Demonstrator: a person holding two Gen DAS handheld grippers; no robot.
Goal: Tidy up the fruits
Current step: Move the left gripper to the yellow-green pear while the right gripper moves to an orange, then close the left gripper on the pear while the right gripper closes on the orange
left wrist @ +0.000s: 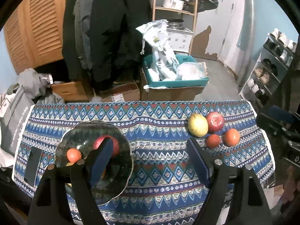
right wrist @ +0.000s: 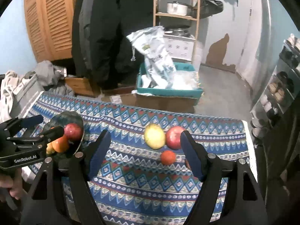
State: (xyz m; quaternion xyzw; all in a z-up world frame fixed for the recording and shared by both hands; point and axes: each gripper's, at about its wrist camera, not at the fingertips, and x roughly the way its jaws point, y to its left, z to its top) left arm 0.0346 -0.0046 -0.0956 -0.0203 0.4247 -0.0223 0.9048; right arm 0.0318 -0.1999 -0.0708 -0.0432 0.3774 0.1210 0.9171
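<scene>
We are holding the left gripper (left wrist: 150, 159) wide and empty above the patterned cloth (left wrist: 159, 161), the glass bowl (left wrist: 120, 142) of fruit lying behind its left finger. The right gripper (right wrist: 144, 153) is gaping empty too, with the yellow apple (right wrist: 154, 136), red apple (right wrist: 173, 137) and small orange (right wrist: 168, 157) lying on the cloth beyond its fingertips.

Both views: indoor light, moderate, cool cast, source not in frame. Strong fisheye: black corners outside the image circle, and the far edge of the bench (left wrist: 142, 105) bows. Shutter doors (left wrist: 37, 28) and shelf posts (left wrist: 195, 9) curve near the rim.

Dark coats (left wrist: 112, 28) at top centre are underexposed, with almost no detail. White bag (left wrist: 159, 43) is bright, near clipping. Small highlights on the red apple (left wrist: 215, 121) and a dull sheen on the glass plate (left wrist: 116, 161).

Shadows on the cloth are soft and faint. Overall softness and compression smear; right view is blurrier, mainly at the shoe rack (right wrist: 281, 93). Claw fingers (right wrist: 97, 151) are near-black silhouettes.
</scene>
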